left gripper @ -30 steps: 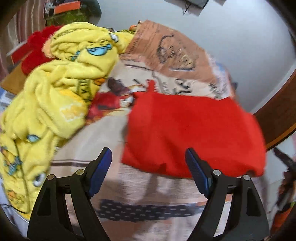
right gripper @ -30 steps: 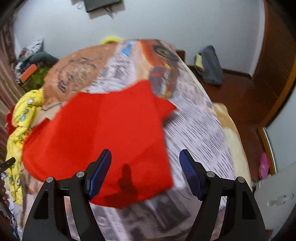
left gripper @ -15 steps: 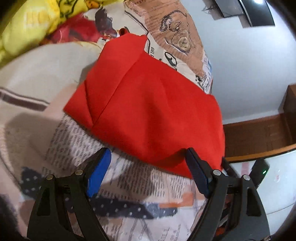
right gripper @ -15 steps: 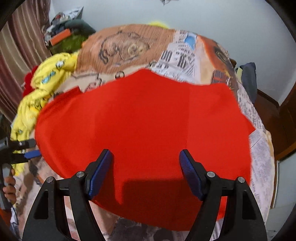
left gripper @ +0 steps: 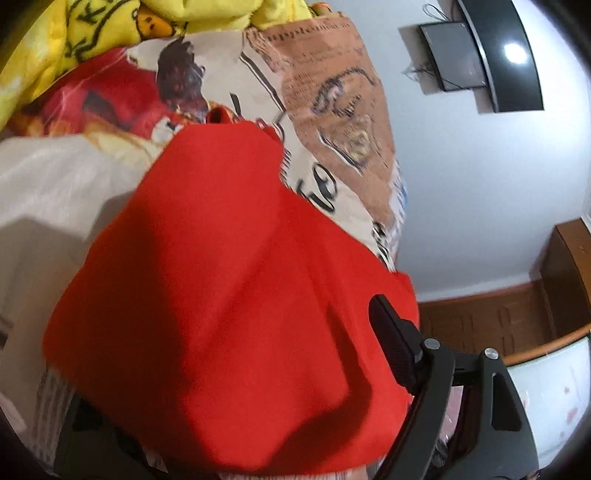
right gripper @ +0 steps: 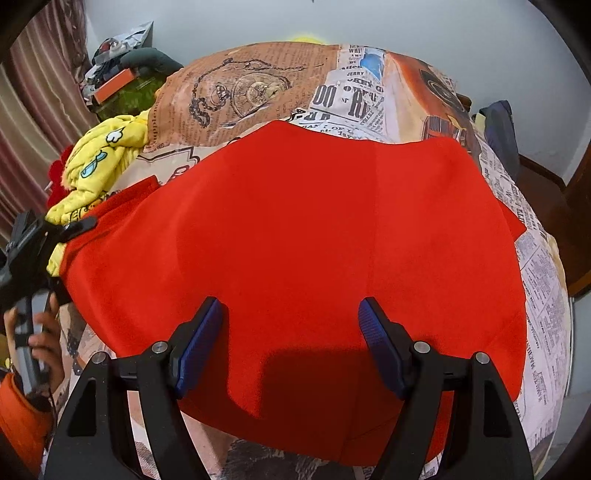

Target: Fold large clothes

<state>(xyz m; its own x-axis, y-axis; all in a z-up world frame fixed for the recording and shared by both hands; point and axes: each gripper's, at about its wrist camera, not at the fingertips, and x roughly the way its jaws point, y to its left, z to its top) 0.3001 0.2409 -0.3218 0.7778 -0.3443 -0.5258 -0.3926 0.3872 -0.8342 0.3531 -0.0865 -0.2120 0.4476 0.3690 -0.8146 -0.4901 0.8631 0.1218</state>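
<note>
Pale wall (right gripper: 406,29), wooden skirting and floor at right; a bed covered by a newspaper-and-pocket-watch print sheet (right gripper: 258,88), crumpled yellow cartoon-print fleece (right gripper: 99,158) at its left edge, clutter beyond. A large red fabric garment (right gripper: 314,240) lies spread flat across the middle of the sheet. Right gripper (right gripper: 291,332) hovers over the garment's near edge, blue pads wide apart, nothing between them. Left gripper (left gripper: 236,391) at the garment's left edge: jaws closing, red cloth between them and draped over one finger; contact not discernible. Sheet lettering legible only in fragments: "JERRY".
</note>
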